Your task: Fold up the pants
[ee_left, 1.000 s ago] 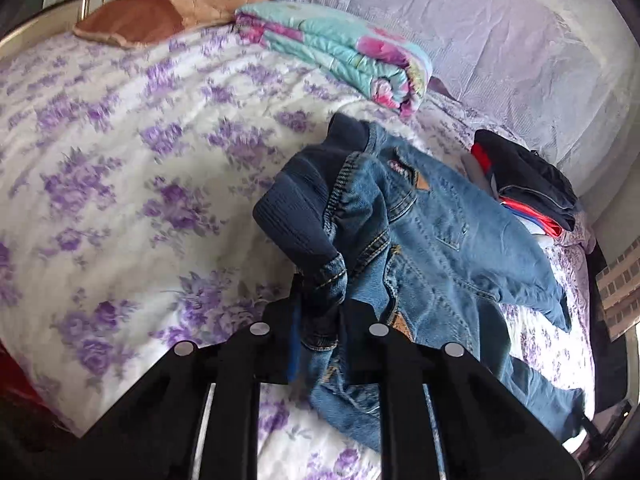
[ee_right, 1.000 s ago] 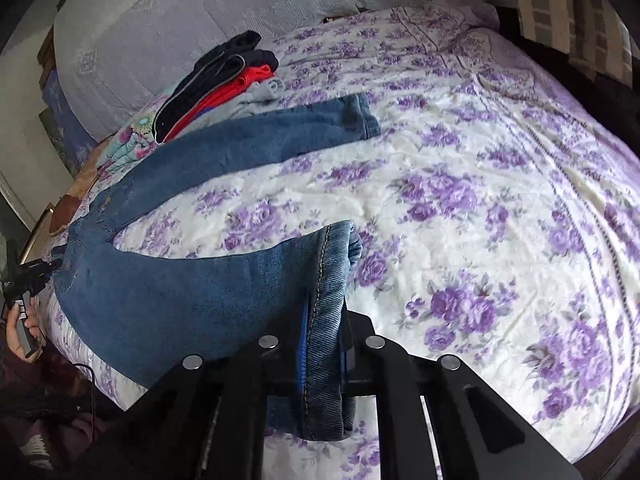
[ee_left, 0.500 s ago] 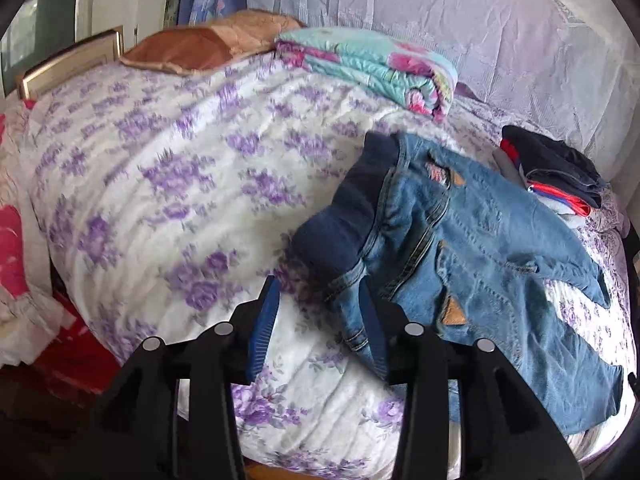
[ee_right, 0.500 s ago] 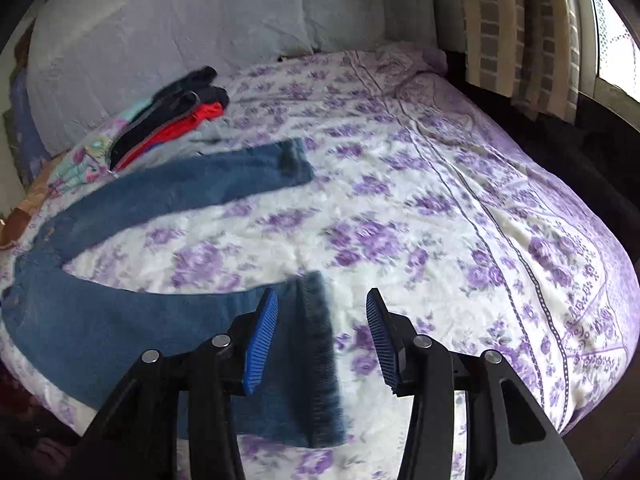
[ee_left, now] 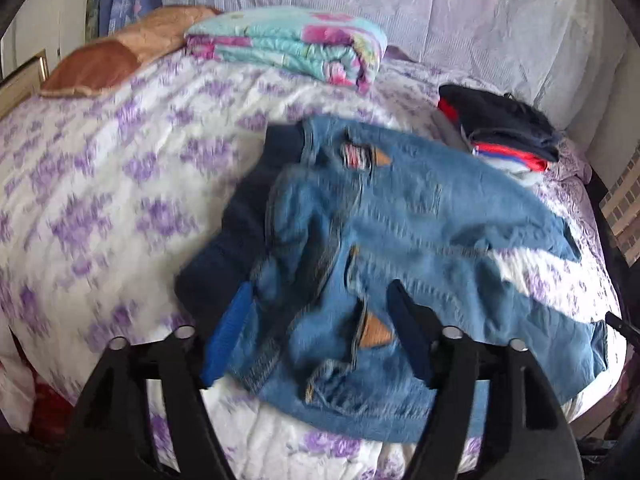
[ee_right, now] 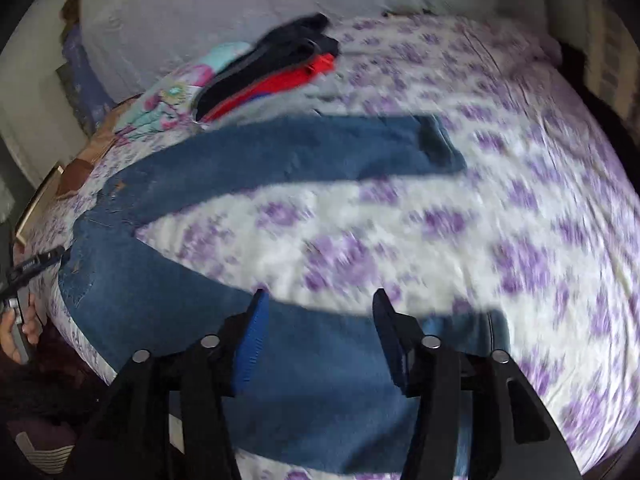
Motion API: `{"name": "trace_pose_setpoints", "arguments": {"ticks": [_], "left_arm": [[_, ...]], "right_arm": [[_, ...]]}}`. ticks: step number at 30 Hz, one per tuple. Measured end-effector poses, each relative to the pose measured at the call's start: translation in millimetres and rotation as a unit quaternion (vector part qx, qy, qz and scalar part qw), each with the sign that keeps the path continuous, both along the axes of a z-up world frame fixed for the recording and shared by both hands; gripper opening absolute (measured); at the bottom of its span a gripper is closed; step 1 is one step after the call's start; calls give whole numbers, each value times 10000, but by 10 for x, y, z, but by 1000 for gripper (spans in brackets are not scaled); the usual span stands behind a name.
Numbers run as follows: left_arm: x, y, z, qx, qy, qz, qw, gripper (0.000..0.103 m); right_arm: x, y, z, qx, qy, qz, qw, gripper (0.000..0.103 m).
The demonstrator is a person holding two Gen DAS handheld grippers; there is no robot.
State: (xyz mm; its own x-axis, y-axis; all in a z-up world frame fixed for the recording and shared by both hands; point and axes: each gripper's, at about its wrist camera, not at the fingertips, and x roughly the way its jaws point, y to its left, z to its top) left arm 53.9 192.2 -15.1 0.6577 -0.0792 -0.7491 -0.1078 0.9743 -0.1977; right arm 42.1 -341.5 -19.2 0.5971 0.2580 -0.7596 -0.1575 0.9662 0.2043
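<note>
Blue jeans (ee_left: 400,236) lie spread on the purple-flowered bedspread (ee_left: 100,184), waist crumpled toward the left wrist view, dark lining showing at its left. My left gripper (ee_left: 320,292) is open and empty above the waistband. In the right wrist view the jeans (ee_right: 280,152) have both legs apart in a V, the far leg's hem (ee_right: 440,140) at mid bed. My right gripper (ee_right: 318,300) is open and empty above the near leg (ee_right: 320,380).
A folded turquoise floral blanket (ee_left: 292,44) and a brown pillow (ee_left: 120,56) lie at the head of the bed. A stack of folded dark and red clothes (ee_left: 500,132) sits beyond the jeans, also in the right wrist view (ee_right: 272,68). The bed edge is close below both grippers.
Both grippers let go of the jeans and opened wide. The waist and the near leg hem dropped onto the bed. Both grippers pulled back and shifted over the denim.
</note>
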Motion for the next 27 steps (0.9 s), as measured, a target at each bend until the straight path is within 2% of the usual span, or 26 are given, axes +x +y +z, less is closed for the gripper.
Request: {"name": "trace_pose_setpoints", "arguments": {"ticks": [1, 3, 6, 8, 9, 11, 13, 14, 15, 16, 17, 18, 21, 24, 27], "left_arm": [[107, 27, 127, 140, -167, 68, 9997, 99], [480, 148, 299, 428, -295, 274, 9983, 98], [1244, 367, 207, 363, 272, 281, 9986, 98], [1681, 506, 13, 154, 778, 271, 9965, 98], [1837, 571, -76, 81, 902, 356, 9953, 98], [2070, 632, -259, 4, 1238, 465, 9912, 98], [2212, 630, -485, -418, 1582, 383, 9858, 98], [2237, 617, -545, -505, 1612, 370, 9849, 98], [2240, 595, -564, -444, 1581, 375, 9857, 98], [2239, 564, -553, -310, 1497, 372, 9875, 94], [2214, 540, -523, -369, 1438, 283, 9885, 67], [2206, 513, -498, -615, 1447, 95, 9875, 47], [2083, 375, -217, -201, 1102, -59, 9937, 41], [1852, 318, 120, -164, 760, -170, 9968, 39], [1408, 256, 473, -91, 310, -390, 9987, 39]], "right_arm": [[154, 226, 169, -207, -200, 342, 9990, 83], [518, 646, 404, -512, -553, 1035, 9918, 88], [1247, 1340, 423, -1036, -579, 1829, 9759, 87], [1726, 1696, 329, -1364, -494, 1954, 9699, 87], [1912, 1850, 279, -1486, -422, 2036, 9668, 81], [2267, 2089, 136, -1778, -264, 2139, 9602, 76], [2523, 2204, -64, -1968, 9, 2096, 9578, 67], [2607, 2226, -197, -2045, 225, 2094, 9560, 48], [2666, 2234, -318, -2153, 413, 2083, 9532, 22], [2675, 2237, -401, -2250, 504, 2115, 9498, 14], [2648, 2240, -418, -2293, 475, 2171, 9476, 11], [2596, 2236, -382, -2316, 349, 2216, 9466, 6], [2385, 2129, -108, -2137, -9, 2237, 9510, 5], [1996, 1959, 274, -1895, -479, 2283, 9538, 5], [1365, 1778, 634, -1651, -996, 2431, 9506, 5]]}}
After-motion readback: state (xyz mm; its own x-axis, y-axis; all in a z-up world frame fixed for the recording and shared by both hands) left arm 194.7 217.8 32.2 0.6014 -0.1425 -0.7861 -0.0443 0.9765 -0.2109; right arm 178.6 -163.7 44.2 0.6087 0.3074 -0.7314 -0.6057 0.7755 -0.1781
